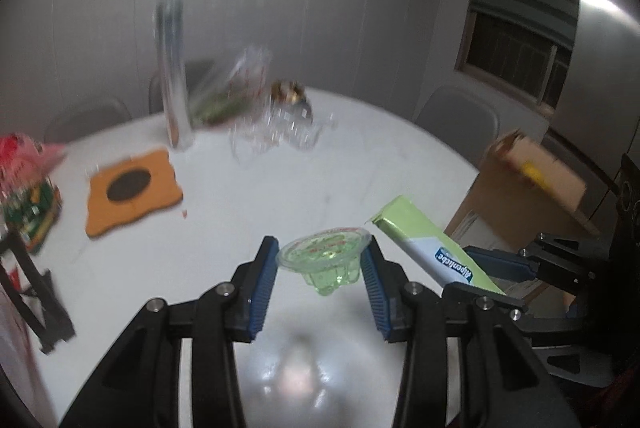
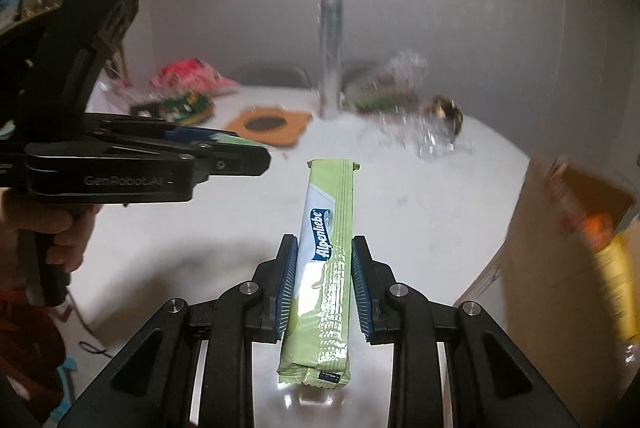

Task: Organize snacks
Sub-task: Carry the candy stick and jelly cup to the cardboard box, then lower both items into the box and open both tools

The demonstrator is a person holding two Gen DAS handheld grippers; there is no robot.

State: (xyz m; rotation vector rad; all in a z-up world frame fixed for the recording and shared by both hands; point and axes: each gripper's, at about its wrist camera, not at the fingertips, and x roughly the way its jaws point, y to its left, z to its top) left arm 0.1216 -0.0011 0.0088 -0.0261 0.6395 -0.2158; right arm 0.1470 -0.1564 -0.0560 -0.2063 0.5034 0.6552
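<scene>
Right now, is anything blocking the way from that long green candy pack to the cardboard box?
Nothing visible. The green candy pack is held above the table, and the cardboard box sits open just off its right edge.

From my view: orange mat (image 1: 134, 189) at 10 o'clock on white bench (image 1: 280, 187); tall clear cylinder (image 1: 173, 83) at 11; cardboard box (image 1: 520, 195) at 3.

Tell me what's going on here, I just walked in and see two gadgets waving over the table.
A person holds a two-finger gripper in each hand over a white table, sorting snacks. The left gripper is shut on a small green jelly cup, held clear of the tabletop. The right gripper is shut on a long green Alpenliebe candy pack, also in the air. An open cardboard box stands beside the table on the right. More snack packets lie at the far side.
</scene>
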